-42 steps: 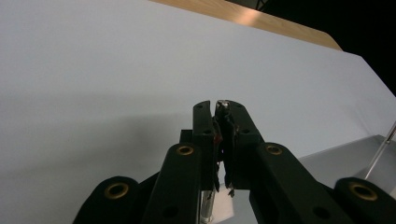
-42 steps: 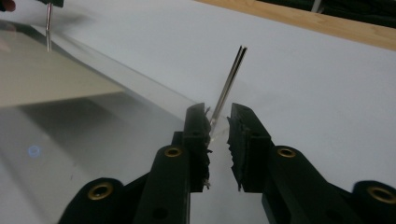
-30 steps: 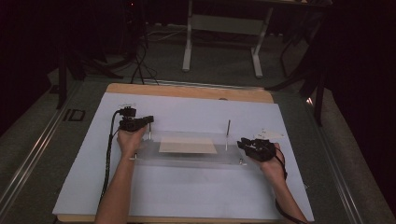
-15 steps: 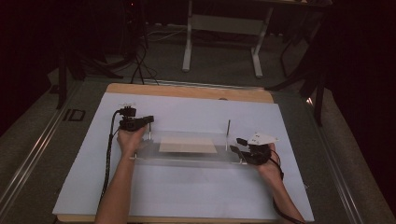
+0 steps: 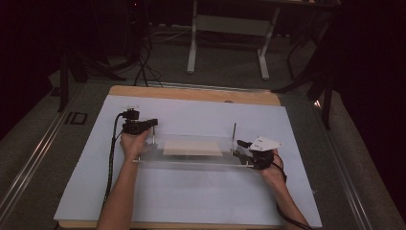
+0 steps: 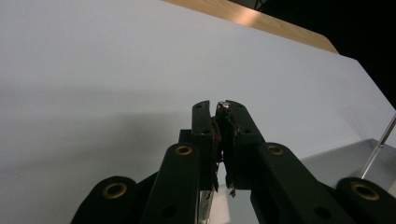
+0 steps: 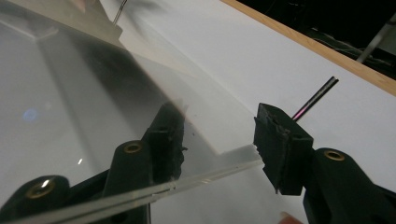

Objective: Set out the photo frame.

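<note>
Holding the left end of the clear acrylic plate (image 5: 191, 160), my left gripper (image 5: 152, 125) has its jaws pinched nearly together; in the left gripper view they clamp a thin metal post (image 6: 225, 108) that I take to be a corner standoff of the plate assembly (the grip itself is partly hidden by the jaws). The plate lies across the middle of the white sheet (image 5: 191, 201) covering the table, with a pale wooden panel (image 5: 192, 147) under or inside it, and a thin upright rod (image 5: 234, 133) stands near its right end.

Over on the right, my right gripper (image 5: 242, 149) has just been opening: its jaws stand well apart, straddling the plate's corner edge (image 7: 224, 169) without the pads pressing on it, so nothing is held there. The rod (image 7: 315, 99) shows beyond the right jaw.

I judge the step to be setting or adjusting the plate on its posts, left end secured, right end released. Next I would expect to need the right gripper either closed squarely on the plate's edge or shifted to the rod, kept level so the left grip isn't twisted.
</note>
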